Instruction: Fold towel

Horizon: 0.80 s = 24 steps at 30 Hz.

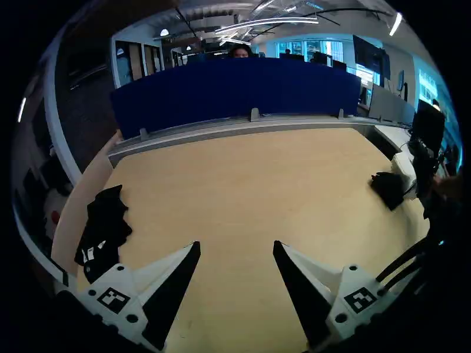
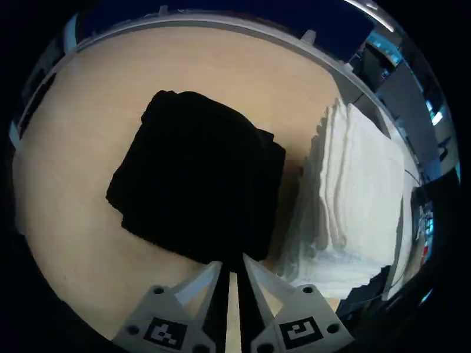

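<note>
A folded black terry towel (image 2: 197, 182) lies flat on the pale wooden table (image 2: 76, 176), just beside a tall stack of folded white towels (image 2: 353, 200), its long side nearly touching the stack's ragged edges. The right gripper (image 2: 232, 265) sits at the towel's near edge, on the side away from the stack's top. Its claw is drawn almost together, with a thin slit left. I cannot tell whether any cloth is pinched.

The left gripper (image 1: 236, 244) hangs well apart from the stack over bare wood, claw spread wide and holding nothing. A crumpled black cloth (image 1: 103, 229) lies farther still from the stack.

If the right claw has caught the top layer, pulling away could drag the fold open. A sideways swing could knock the stack over.
</note>
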### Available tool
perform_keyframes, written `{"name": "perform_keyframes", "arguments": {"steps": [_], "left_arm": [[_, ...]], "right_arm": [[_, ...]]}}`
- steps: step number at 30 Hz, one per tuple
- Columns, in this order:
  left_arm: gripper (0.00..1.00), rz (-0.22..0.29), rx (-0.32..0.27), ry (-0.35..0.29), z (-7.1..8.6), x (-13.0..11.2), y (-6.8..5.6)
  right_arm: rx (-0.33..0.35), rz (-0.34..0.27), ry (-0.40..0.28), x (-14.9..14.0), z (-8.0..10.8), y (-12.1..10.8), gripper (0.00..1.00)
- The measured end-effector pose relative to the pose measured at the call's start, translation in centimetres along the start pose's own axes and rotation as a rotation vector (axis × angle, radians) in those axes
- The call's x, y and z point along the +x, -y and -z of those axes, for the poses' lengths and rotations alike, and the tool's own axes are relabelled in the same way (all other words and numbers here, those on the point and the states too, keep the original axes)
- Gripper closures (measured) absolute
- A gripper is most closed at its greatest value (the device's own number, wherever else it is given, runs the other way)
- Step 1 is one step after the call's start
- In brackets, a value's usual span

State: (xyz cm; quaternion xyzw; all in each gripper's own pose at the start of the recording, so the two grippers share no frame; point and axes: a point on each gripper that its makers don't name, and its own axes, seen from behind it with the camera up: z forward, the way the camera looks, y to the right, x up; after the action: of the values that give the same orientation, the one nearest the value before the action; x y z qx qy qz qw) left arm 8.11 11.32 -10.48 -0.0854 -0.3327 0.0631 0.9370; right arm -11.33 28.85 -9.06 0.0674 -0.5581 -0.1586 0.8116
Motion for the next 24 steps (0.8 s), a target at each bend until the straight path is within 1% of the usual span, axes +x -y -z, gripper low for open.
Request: {"name": "perform_keyframes", "arguments": {"steps": [5, 8, 12, 15, 24], "left_arm": [[0.08, -0.002, -0.001, 0.000, -0.03, -0.02, -0.07], [0.08, -0.001, -0.002, 0.000, -0.04, -0.04, -0.13], [0.08, 0.000, -0.002, 0.000, -0.11, -0.15, -0.08], [0.08, 0.001, -0.003, 0.001, -0.13, -0.17, -0.08], [0.08, -0.002, -0.007, 0.000, -0.20, 0.02, -0.31]], "right_arm": [[0.000, -0.002, -0.002, 0.09, 0.07, -0.10, 0.89], [-0.001, -0.002, -0.004, 0.04, 0.28, -0.11, 0.79], [0.005, 0.000, -0.005, -0.13, 0.52, 0.07, 0.60], [0.012, 0.006, -0.004, -0.21, 0.61, 0.25, 0.50], [0.020, 0.016, -0.009, -0.02, 0.41, 0.72, 0.48]]}}
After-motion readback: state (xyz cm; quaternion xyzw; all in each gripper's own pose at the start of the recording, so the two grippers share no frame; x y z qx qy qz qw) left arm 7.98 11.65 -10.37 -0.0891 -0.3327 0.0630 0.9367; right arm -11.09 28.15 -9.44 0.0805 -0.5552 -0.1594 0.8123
